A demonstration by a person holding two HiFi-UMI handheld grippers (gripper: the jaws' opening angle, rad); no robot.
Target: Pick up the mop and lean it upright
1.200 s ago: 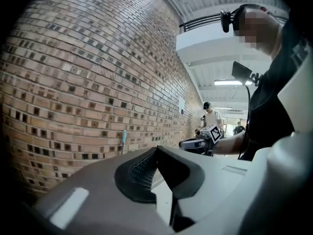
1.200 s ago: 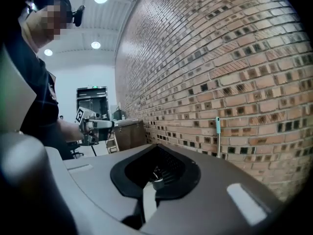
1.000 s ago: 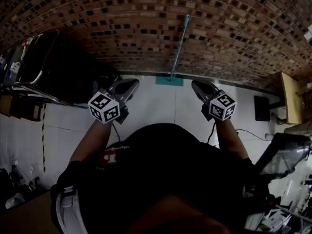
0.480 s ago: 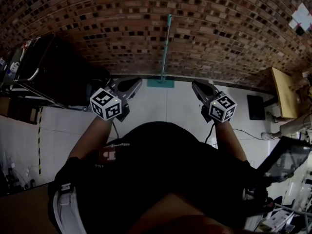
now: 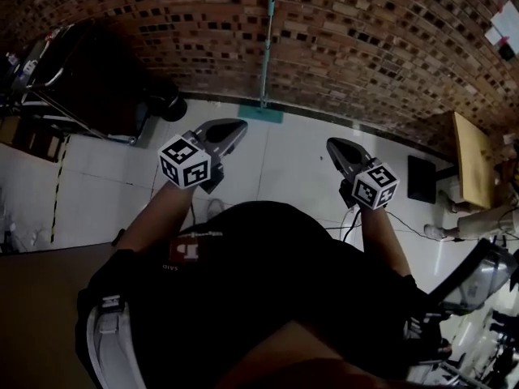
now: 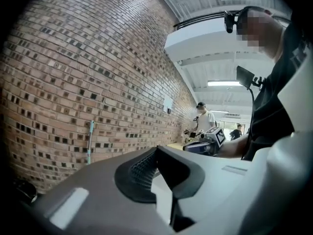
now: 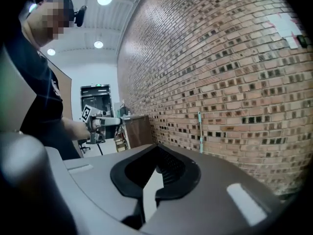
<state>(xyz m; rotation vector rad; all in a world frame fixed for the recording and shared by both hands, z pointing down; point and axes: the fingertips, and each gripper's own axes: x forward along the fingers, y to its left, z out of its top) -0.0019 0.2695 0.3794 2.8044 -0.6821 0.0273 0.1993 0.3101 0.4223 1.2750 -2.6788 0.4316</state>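
Note:
The teal mop (image 5: 265, 55) stands upright against the brick wall (image 5: 365, 39), its flat head (image 5: 261, 113) on the white floor at the wall's foot. It also shows as a thin teal pole in the left gripper view (image 6: 90, 142) and the right gripper view (image 7: 200, 131). My left gripper (image 5: 236, 126) and right gripper (image 5: 332, 144) hover over the floor well short of the mop, one on each side. Both are shut with nothing between the jaws. Each gripper appears in the other's view, the right (image 6: 205, 143) and the left (image 7: 100, 124).
A dark metal cart (image 5: 85, 83) stands at the left by the wall. A wooden cabinet (image 5: 470, 156) and a black box (image 5: 419, 178) sit at the right. A cable (image 5: 422, 225) trails across the floor. A yellow-black tape line (image 5: 57, 186) runs at the left. A person (image 6: 205, 119) stands far off.
The mop and wall now sit farther from me and higher in the head view, with more floor between. Both grippers have drawn back from the wall, still shut.

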